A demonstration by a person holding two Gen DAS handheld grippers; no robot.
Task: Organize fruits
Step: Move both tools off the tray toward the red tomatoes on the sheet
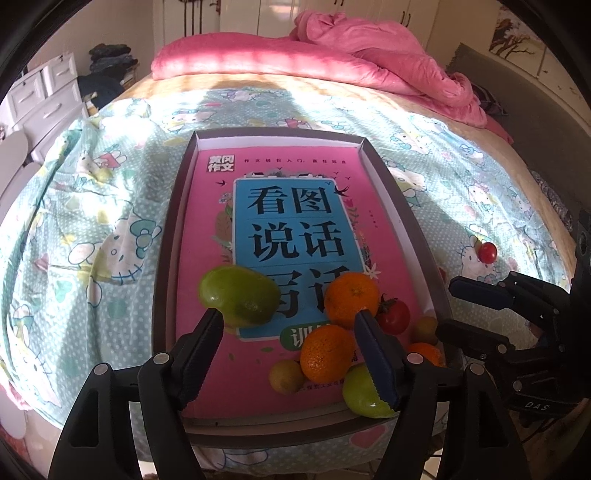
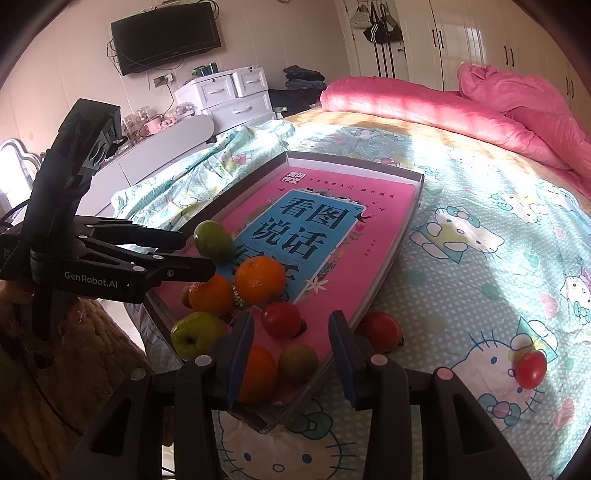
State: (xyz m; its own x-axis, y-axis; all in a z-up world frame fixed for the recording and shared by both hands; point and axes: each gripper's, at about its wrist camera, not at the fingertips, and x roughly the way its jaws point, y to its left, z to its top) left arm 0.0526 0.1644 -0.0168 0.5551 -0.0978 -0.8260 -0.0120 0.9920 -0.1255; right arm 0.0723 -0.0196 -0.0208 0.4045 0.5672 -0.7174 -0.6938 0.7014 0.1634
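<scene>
A shallow grey tray (image 1: 168, 236) (image 2: 413, 218) with a pink book inside lies on the bed. In it sit a large green fruit (image 1: 240, 295) (image 2: 212, 240), two oranges (image 1: 351, 299) (image 1: 327, 352), a red tomato (image 1: 393, 317) (image 2: 280, 319), a green apple (image 1: 364, 393) (image 2: 194, 334), small brownish fruits (image 1: 286, 376) (image 2: 297, 362) and a third orange (image 2: 256, 374). Two tomatoes lie on the sheet outside the tray (image 2: 380, 328) (image 2: 530, 369) (image 1: 487, 253). My left gripper (image 1: 290, 354) (image 2: 199, 254) is open over the tray's near end. My right gripper (image 2: 291, 350) (image 1: 454, 306) is open over the tray's corner.
The bed has a Hello Kitty sheet (image 1: 92, 229) and a pink quilt (image 1: 332, 55) at the far side. White drawers (image 2: 229, 96) and a wall TV (image 2: 166, 35) stand beyond the bed. A person's sleeve (image 2: 55, 369) is at the left.
</scene>
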